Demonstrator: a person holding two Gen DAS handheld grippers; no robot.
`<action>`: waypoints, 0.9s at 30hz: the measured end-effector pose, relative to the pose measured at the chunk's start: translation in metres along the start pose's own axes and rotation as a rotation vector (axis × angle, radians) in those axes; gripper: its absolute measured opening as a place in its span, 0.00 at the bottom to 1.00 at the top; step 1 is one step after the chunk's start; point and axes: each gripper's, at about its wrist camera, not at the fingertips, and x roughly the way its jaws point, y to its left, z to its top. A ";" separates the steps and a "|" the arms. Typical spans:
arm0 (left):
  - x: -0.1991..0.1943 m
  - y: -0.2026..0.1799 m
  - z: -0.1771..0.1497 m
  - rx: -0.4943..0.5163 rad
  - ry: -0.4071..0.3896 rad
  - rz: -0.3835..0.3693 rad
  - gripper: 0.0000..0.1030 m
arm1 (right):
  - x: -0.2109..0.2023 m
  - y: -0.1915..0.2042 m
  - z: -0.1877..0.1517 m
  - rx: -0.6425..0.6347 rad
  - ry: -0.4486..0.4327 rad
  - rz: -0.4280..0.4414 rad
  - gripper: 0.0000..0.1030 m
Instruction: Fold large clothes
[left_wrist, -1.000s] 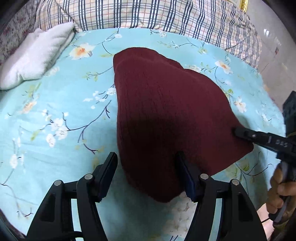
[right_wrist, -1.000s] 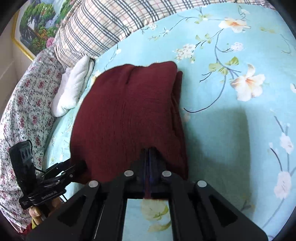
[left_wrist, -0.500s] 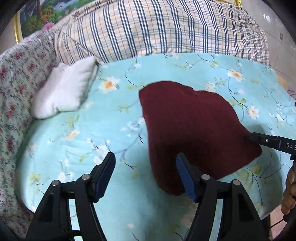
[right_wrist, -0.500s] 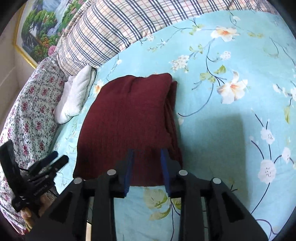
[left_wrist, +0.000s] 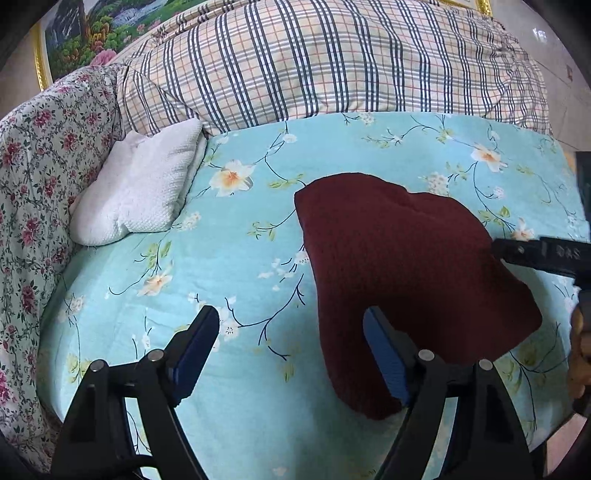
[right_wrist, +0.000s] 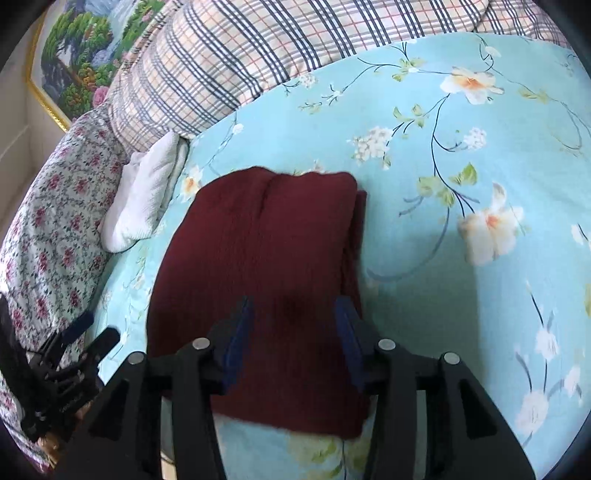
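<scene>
A dark red knitted garment (left_wrist: 399, 266) lies folded into a compact stack on the light blue floral bedsheet (left_wrist: 240, 258); it also shows in the right wrist view (right_wrist: 266, 258). My left gripper (left_wrist: 291, 332) is open and empty, above the sheet at the garment's near left edge. My right gripper (right_wrist: 293, 325) is open and empty, over the garment's near edge. Its tip shows in the left wrist view (left_wrist: 517, 253) at the garment's right side. The left gripper shows at the lower left of the right wrist view (right_wrist: 81, 339).
A white folded towel (left_wrist: 136, 195) lies at the sheet's left. A plaid quilt (left_wrist: 332, 62) is heaped at the back. A floral quilt (left_wrist: 40, 177) lies along the left. A framed painting (right_wrist: 70, 55) hangs behind.
My right gripper opened and let go of the garment's near edge, then backed off. My left gripper pulled back and up from the garment. The garment stays folded on the bed.
</scene>
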 end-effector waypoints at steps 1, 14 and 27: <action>0.001 -0.001 0.001 0.001 0.002 0.004 0.78 | 0.008 -0.004 0.007 0.015 0.007 -0.003 0.46; 0.037 -0.013 0.011 0.011 0.067 -0.032 0.79 | 0.047 -0.025 0.037 0.098 0.030 0.045 0.11; 0.061 -0.008 0.007 -0.047 0.102 -0.097 0.83 | -0.001 0.004 0.032 -0.068 -0.137 -0.175 0.22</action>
